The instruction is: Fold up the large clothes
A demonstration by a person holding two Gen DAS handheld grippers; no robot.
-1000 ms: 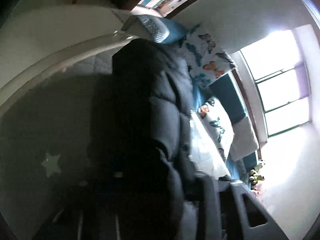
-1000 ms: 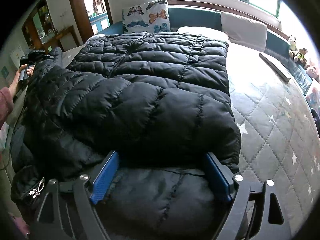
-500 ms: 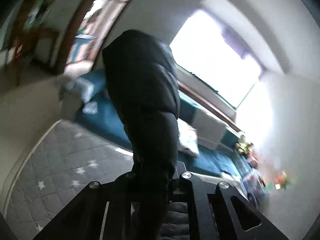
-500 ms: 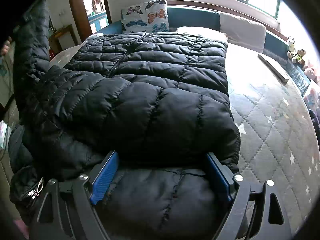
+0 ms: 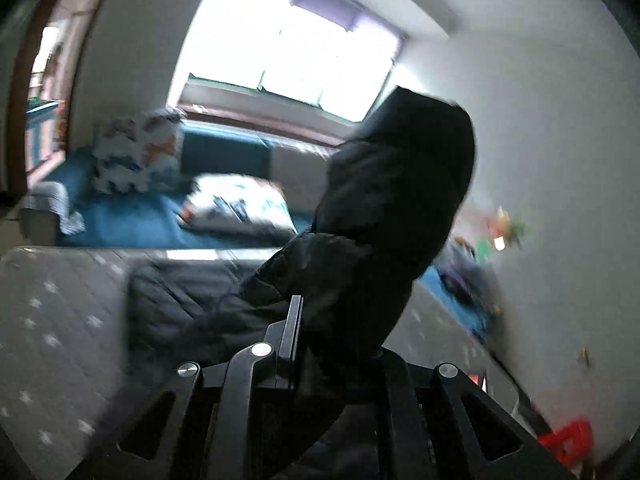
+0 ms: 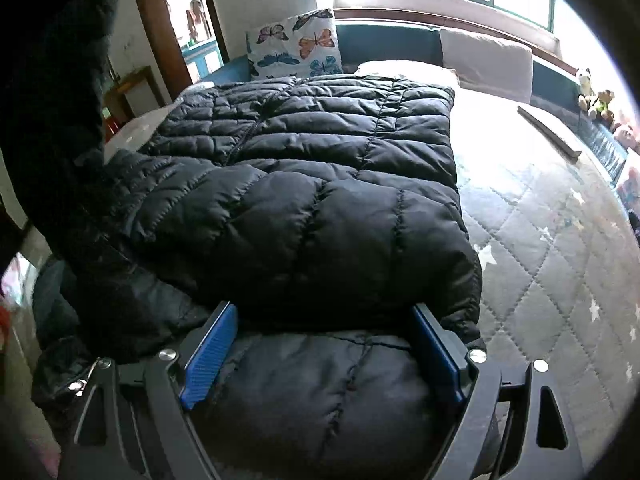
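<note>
A black puffer jacket (image 6: pixel 320 200) lies spread on the quilted star mattress (image 6: pixel 560 260), with one side folded over its middle. My right gripper (image 6: pixel 324 320) rests low on the jacket's near end. Its blue pads (image 6: pixel 212 352) stand wide apart with puffed fabric between them. My left gripper (image 5: pixel 332 320) is shut on the jacket's sleeve (image 5: pixel 400 200) and holds it raised above the jacket body (image 5: pixel 172 304). In the right wrist view the lifted sleeve (image 6: pixel 52 100) hangs dark along the left edge. The left gripper's right finger is hidden behind the sleeve.
A butterfly pillow (image 6: pixel 296 44) and a grey cushion (image 6: pixel 488 60) lean on the teal bench under the window. A long flat bar (image 6: pixel 548 132) lies on the mattress at the far right, with stuffed toys (image 6: pixel 596 96) beyond. A person (image 6: pixel 195 20) stands in the far doorway.
My left gripper has swung up and across with the sleeve in it, and its view has rolled upright. The sleeve now looms at the left of the right wrist view. The right gripper has stayed still.
</note>
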